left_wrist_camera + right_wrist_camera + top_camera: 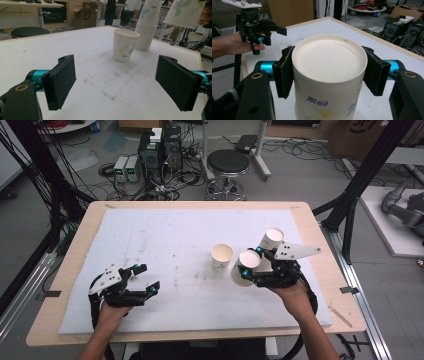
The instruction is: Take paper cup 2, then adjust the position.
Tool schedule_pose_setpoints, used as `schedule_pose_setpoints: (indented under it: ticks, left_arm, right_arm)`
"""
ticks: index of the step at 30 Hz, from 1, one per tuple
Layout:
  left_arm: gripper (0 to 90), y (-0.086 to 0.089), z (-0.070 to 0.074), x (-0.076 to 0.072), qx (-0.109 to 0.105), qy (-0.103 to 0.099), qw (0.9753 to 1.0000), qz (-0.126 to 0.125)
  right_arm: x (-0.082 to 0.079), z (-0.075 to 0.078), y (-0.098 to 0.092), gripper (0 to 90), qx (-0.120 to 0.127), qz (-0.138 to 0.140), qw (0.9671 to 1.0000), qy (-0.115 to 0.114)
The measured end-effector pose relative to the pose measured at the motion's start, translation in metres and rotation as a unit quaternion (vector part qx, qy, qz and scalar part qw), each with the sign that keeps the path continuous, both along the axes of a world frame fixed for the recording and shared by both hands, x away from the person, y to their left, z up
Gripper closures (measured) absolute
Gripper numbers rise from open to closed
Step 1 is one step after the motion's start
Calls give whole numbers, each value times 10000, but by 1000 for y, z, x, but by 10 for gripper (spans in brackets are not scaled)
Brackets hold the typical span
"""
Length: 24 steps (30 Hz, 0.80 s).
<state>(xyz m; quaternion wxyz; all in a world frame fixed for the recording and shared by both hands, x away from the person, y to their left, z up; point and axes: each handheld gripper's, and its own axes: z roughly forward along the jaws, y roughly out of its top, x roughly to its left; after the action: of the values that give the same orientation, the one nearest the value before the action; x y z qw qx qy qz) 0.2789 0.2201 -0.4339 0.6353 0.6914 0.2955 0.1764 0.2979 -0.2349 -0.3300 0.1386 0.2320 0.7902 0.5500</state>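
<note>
A paper cup (pixel 244 268) with a flower print is lifted off the white mat (pixel 165 240), and my right gripper (pixel 252 263) is shut on its sides. In the right gripper view the cup (pixel 329 65) turns its base to the camera between the pads (pixel 284 72). A second cup (pixel 221 257) stands upright on the mat just left of it, also seen as the upright cup (pixel 124 45). Behind is an inverted stack of cups (pixel 270 241), the same stack (pixel 147 27). My left gripper (pixel 148 277) hovers open and empty at the mat's near left, jaws wide apart (pixel 119 85).
The mat covers most of a wooden table (pixel 80 235). A thin wooden stick (pixel 340 316) lies near the table's right front corner. Beyond the far edge stand a black stool (pixel 228 162), computer cases (pixel 160 150) and floor cables. Black frame posts (pixel 350 205) flank the table.
</note>
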Motion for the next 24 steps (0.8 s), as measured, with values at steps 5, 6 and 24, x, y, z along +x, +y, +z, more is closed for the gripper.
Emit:
schedule_pose_setpoints:
  ticks: [5, 6, 24]
  left_arm:
    - [164, -1, -1, 1, 0, 4, 10000, -35]
    - [164, -1, -1, 1, -7, 11, 10000, -32]
    - [167, -4, 7, -4, -91, -81, 9996, -240]
  right_arm:
    - [0, -1, 0, 347, -14, -3, 10000, -16]
    - [1, -2, 0, 347, -14, -19, 10000, -20]
    - [1, -10, 14, 347, -112, 159, 9998, -11]
